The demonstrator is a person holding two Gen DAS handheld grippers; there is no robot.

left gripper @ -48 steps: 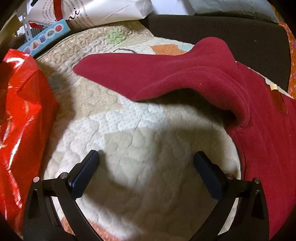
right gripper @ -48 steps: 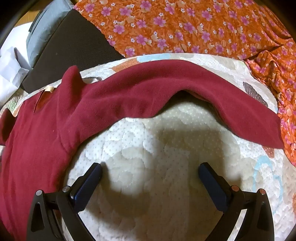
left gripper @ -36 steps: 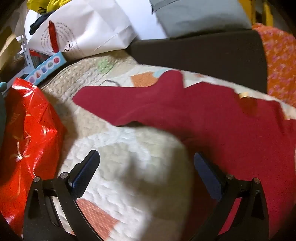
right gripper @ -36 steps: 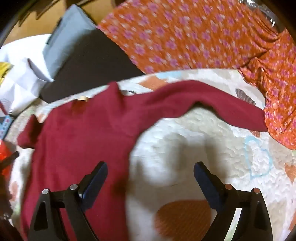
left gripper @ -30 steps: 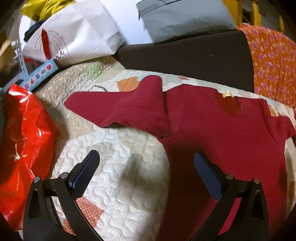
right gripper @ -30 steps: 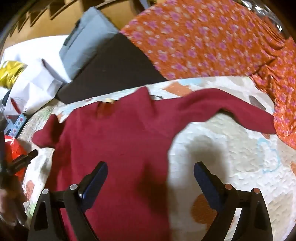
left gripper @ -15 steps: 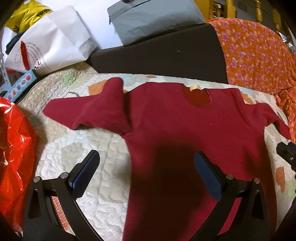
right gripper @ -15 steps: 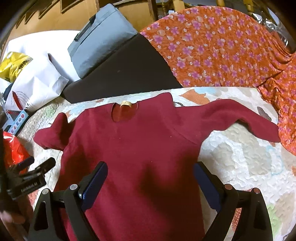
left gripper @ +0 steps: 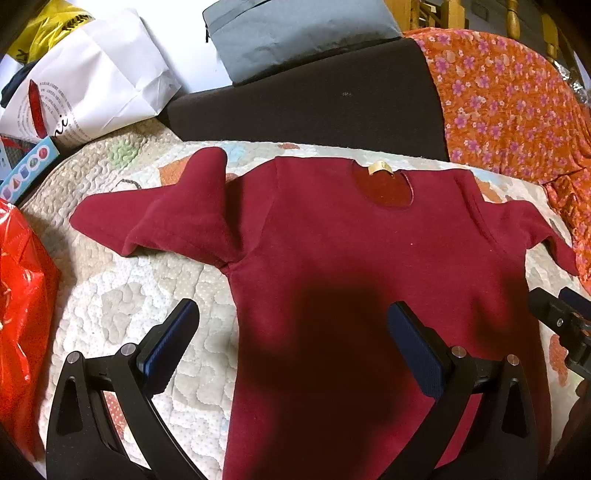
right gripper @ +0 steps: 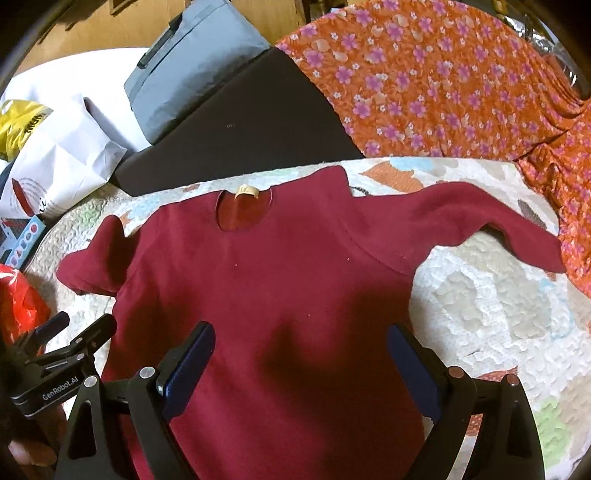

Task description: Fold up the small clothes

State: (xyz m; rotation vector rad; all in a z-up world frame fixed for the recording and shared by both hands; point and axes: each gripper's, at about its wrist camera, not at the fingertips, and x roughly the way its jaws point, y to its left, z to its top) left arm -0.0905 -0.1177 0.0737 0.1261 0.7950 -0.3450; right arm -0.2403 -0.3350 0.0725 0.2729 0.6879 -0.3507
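Note:
A small dark red long-sleeved top [left gripper: 332, 236] lies flat on a quilted mat [left gripper: 122, 295], neck hole away from me; it also shows in the right wrist view [right gripper: 266, 280]. Its left sleeve [left gripper: 155, 218] is bunched and folded over itself. Its right sleeve [right gripper: 491, 229] stretches out to the right. My left gripper [left gripper: 291, 328] is open and empty above the lower left of the body. My right gripper [right gripper: 299, 347] is open and empty above the middle of the body. The left gripper also shows at the right wrist view's left edge [right gripper: 55, 343].
A red plastic bag [left gripper: 18, 302] lies left of the mat. A white paper bag [left gripper: 81, 85], a grey cushion [left gripper: 295, 33] and a dark seat [left gripper: 314, 107] stand behind. Orange flowered cloth [right gripper: 461, 81] drapes at the back right.
Both grippers pulled back and up from the sleeves and swung inward over the top's body. Both stayed open. The top now lies wholly in view, spread out.

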